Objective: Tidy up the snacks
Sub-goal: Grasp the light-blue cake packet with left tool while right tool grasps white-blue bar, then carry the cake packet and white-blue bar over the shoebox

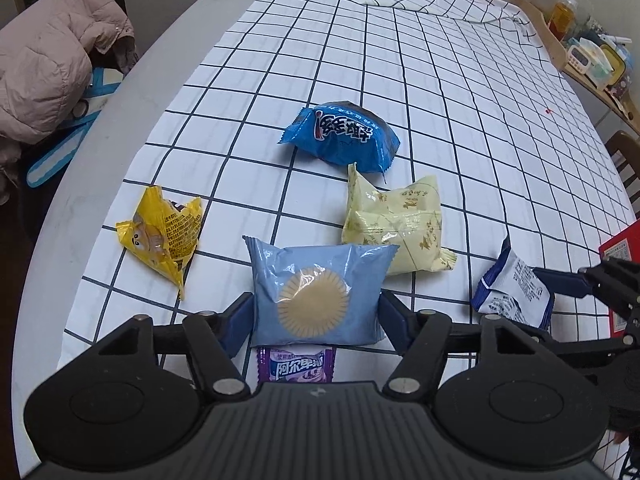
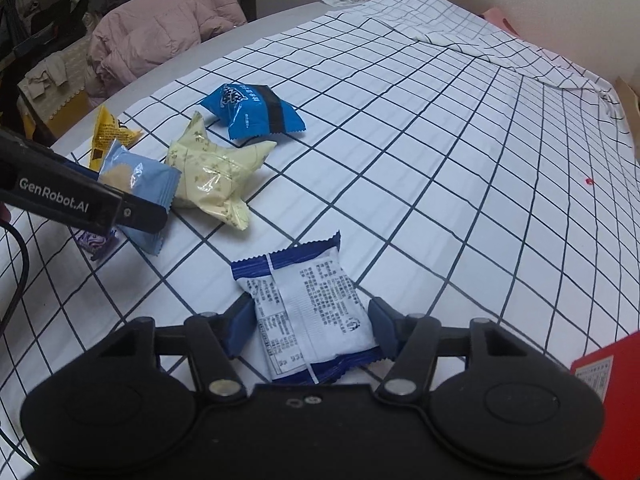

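My left gripper (image 1: 316, 316) is shut on a light blue snack pack (image 1: 318, 294) with a round biscuit picture; it also shows in the right wrist view (image 2: 140, 188). A purple candy (image 1: 295, 369) lies under it. My right gripper (image 2: 312, 326) is shut on a white and navy snack pack (image 2: 310, 312), also seen in the left wrist view (image 1: 514, 288). On the checked cloth lie a bright blue pack (image 1: 342, 136), a cream pack (image 1: 398, 226) and a yellow pack (image 1: 162, 234).
A red box (image 2: 612, 392) stands at the right edge. A pink jacket (image 1: 48, 60) hangs over a chair beyond the table's left edge. A wooden shelf (image 1: 580, 48) with small items is at the far right. The cloth (image 1: 400, 60) is folded at the back.
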